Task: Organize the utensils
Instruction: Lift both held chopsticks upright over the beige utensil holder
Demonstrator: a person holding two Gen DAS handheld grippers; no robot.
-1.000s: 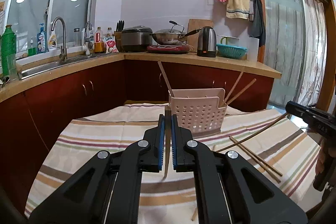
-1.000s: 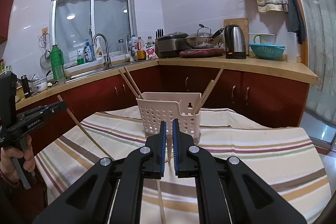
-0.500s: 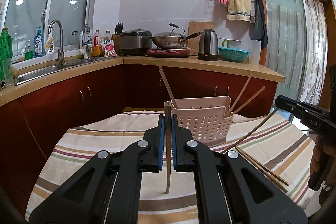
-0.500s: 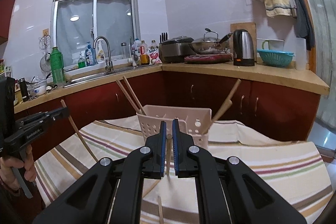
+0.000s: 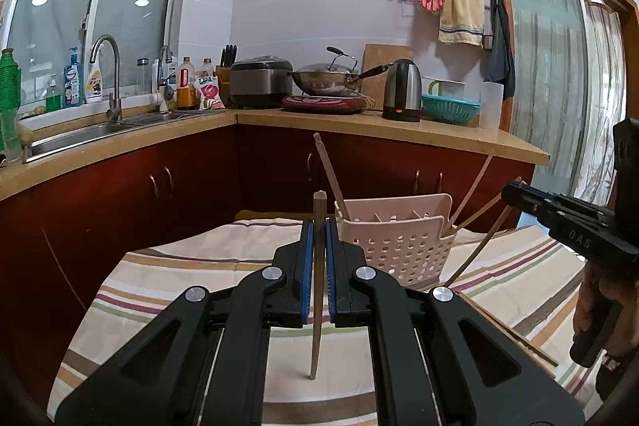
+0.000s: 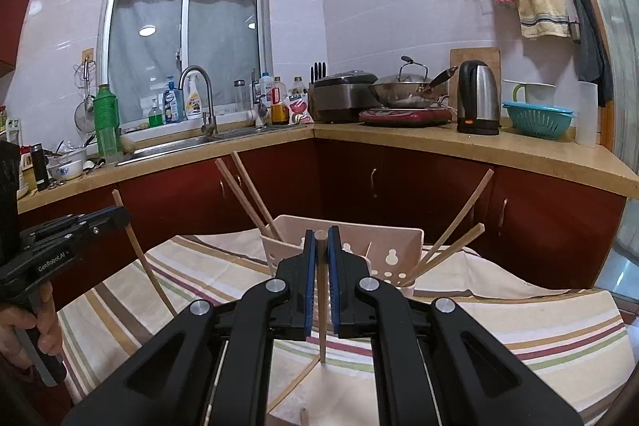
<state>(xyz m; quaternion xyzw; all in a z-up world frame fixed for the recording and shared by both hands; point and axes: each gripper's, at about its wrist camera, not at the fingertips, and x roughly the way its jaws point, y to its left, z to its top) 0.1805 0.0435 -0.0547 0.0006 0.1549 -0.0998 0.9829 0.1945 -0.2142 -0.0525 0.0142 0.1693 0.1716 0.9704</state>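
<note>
A pale perforated utensil basket (image 5: pixel 399 242) stands on the striped tablecloth and shows in the right wrist view (image 6: pixel 383 250) too, with several wooden chopsticks leaning in it. My left gripper (image 5: pixel 318 238) is shut on one chopstick (image 5: pixel 316 306), held upright just left of the basket and above the cloth. My right gripper (image 6: pixel 320 250) is shut on another chopstick (image 6: pixel 322 314), held upright in front of the basket. The right gripper also shows in the left wrist view (image 5: pixel 515 192), and the left gripper in the right wrist view (image 6: pixel 120 216).
Loose chopsticks lie on the cloth (image 5: pixel 511 330) at the right and near the front in the right wrist view (image 6: pixel 295 382). Behind the table (image 6: pixel 519 322) run red cabinets and a counter with sink, pots and kettle (image 5: pixel 401 88).
Both grippers have risen with their chopsticks, lifting them off the cloth, and moved closer to the basket.
</note>
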